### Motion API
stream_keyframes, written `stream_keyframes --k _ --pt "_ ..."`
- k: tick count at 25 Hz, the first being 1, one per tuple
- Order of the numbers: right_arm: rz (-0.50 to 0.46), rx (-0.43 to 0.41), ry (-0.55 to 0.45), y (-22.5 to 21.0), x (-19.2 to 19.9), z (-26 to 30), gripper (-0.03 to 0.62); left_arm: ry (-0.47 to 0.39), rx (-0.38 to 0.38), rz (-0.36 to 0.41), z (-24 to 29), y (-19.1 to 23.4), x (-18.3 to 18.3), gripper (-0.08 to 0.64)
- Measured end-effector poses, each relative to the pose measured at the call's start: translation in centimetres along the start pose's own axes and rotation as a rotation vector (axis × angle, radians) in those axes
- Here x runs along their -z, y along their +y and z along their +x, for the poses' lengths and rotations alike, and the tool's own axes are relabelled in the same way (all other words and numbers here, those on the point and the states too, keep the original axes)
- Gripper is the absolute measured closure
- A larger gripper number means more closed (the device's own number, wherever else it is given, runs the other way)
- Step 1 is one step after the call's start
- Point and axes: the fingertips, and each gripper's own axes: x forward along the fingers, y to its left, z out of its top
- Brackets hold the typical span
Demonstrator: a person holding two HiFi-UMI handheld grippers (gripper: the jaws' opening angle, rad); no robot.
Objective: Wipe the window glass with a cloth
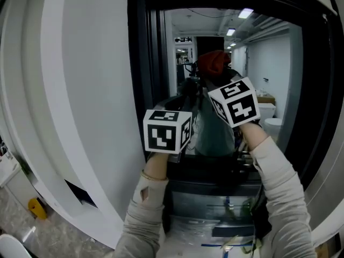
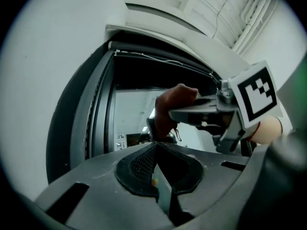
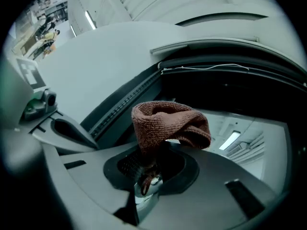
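Left tongs [image 2: 157, 147] closed, empty; cloth [image 2: 168, 105] in right tongs [image 2: 175, 115] beyond

A dark window frame [image 1: 141, 63] is set in a white wall [image 1: 86, 90], which is seen to the left of the frame. Inside the frame lies the window glass [image 1: 269, 63], and in it a white-walled room is seen, lit by ceiling strip lights [image 1: 245, 13] near the frame's top. A thin white cable [image 3: 206, 67] is strung along the frame's upper edge. Below the frame, clear plastic bins [image 1: 204, 206] are seen. Below and left of the frame, a speckled floor [image 1: 54, 238] is shown, with a small yellow object [image 1: 36, 207] on it.
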Motion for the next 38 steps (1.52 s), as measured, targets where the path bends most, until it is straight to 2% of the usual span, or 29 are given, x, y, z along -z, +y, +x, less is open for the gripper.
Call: stream_keyframes --k 6,11,17,24,34,38 --pt "-0.158 0.092 -0.02 -3.5 -5.6 4.0 0.549 -0.006 -0.023 -0.002 1.2 1.6 -0.2 0.557" --pt "-0.252 0.131 0.034 -4.6 -7.0 6.7 0.549 0.002 -0.028 -0.004 1.9 2.2 0.5 0.557" --pt "-0.249 0.147 0.049 -5.3 -7.3 7.5 0.549 0.002 -0.026 -0.012 2.0 2.7 0.9 0.557" --pt "-0.177 0.143 0.057 -6.5 -6.7 6.7 0.549 0.008 -0.014 -0.015 2.2 2.3 1.5 0.557" --pt "-0.169 0.231 0.098 -12.0 -4.2 2.3 0.549 0.006 0.023 -0.04 2.6 0.0 2.3 0.557" --pt "-0.133 0.274 0.132 -15.2 -2.3 0.0 0.549 0.007 0.038 -0.056 3.1 -1.2 2.5 0.557"
